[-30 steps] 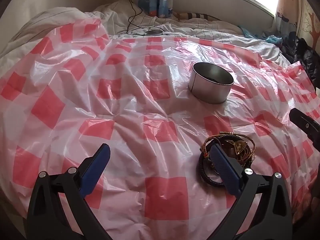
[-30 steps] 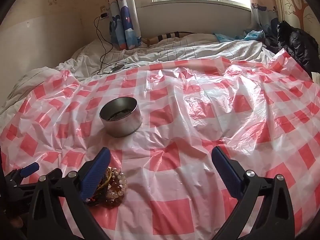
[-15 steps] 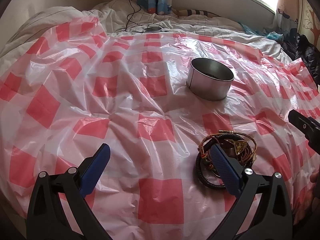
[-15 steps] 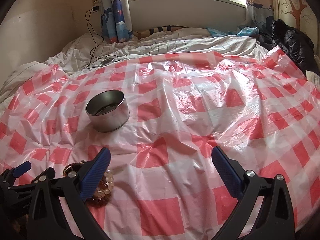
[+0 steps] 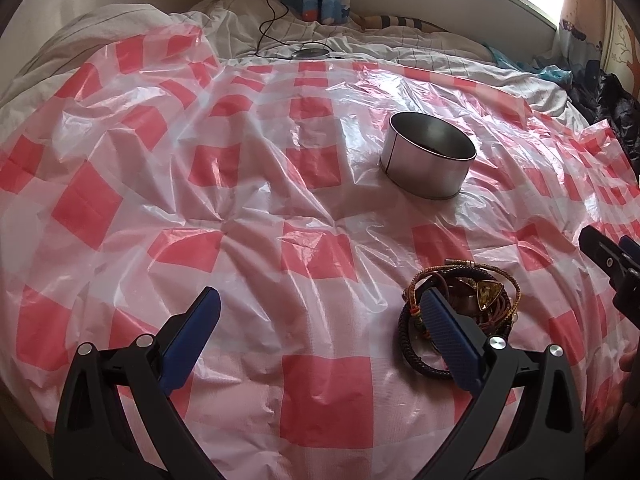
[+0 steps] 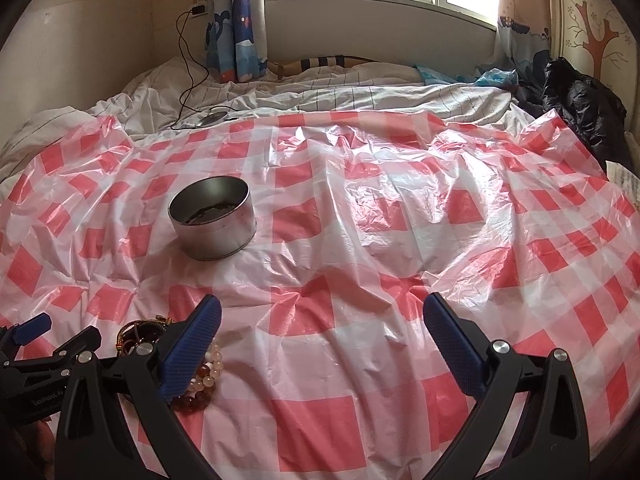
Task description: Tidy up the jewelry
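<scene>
1. A red-and-white checked plastic sheet [image 6: 360,208] covers the bed; a round metal tin [image 5: 428,156] stands on it, lid off, with something dark at its bottom.
2. A tangle of bracelets [image 5: 460,312] lies on the sheet nearer the cameras than the tin: braided cords, a dark leather loop, an amber-coloured triangular piece and pale and brown beads.
3. The left claw [image 5: 320,320] is spread wide and grips nothing; its right finger [image 5: 448,332] overlaps the tangle, contact unclear.
4. The right claw [image 6: 320,328] is also spread wide and empty, to the right of the tangle, its left finger [image 6: 192,348] in front of the beads.
5. Beyond the tin, a black cable [image 6: 188,80] runs over the white bedding.
</scene>
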`<action>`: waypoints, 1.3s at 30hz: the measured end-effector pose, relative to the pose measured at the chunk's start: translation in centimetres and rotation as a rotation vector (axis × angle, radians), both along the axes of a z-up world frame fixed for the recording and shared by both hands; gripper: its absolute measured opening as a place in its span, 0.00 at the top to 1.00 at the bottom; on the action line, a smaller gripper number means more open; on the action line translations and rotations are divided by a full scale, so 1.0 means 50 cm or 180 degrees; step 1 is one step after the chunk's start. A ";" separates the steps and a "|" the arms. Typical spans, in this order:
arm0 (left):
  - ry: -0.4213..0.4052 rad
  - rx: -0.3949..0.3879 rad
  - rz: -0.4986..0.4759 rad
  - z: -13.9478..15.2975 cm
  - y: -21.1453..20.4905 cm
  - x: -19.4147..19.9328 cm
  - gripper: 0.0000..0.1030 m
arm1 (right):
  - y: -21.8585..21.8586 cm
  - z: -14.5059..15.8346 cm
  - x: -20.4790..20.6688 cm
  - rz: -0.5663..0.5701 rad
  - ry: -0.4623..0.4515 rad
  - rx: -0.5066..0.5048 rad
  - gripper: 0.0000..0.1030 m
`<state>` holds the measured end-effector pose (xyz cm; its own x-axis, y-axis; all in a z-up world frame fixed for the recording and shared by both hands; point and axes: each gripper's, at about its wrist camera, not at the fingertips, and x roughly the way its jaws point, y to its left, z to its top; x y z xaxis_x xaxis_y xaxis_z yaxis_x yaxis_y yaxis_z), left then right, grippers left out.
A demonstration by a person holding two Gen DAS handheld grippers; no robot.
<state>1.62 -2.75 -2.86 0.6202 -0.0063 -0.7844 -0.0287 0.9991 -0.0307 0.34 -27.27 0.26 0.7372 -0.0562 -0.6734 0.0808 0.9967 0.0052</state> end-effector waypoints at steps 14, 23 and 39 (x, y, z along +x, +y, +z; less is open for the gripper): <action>0.0016 0.0031 -0.0007 -0.003 -0.009 0.000 0.06 | 0.013 0.000 0.000 0.0041 -0.0012 -0.0131 0.05; 0.0017 0.0035 -0.0009 -0.003 -0.008 0.001 0.06 | 0.015 -0.002 0.000 0.0077 -0.0005 -0.0105 0.05; 0.0013 0.0030 -0.0007 -0.002 -0.008 0.000 0.06 | 0.007 -0.004 0.002 0.0130 0.0008 0.0014 0.05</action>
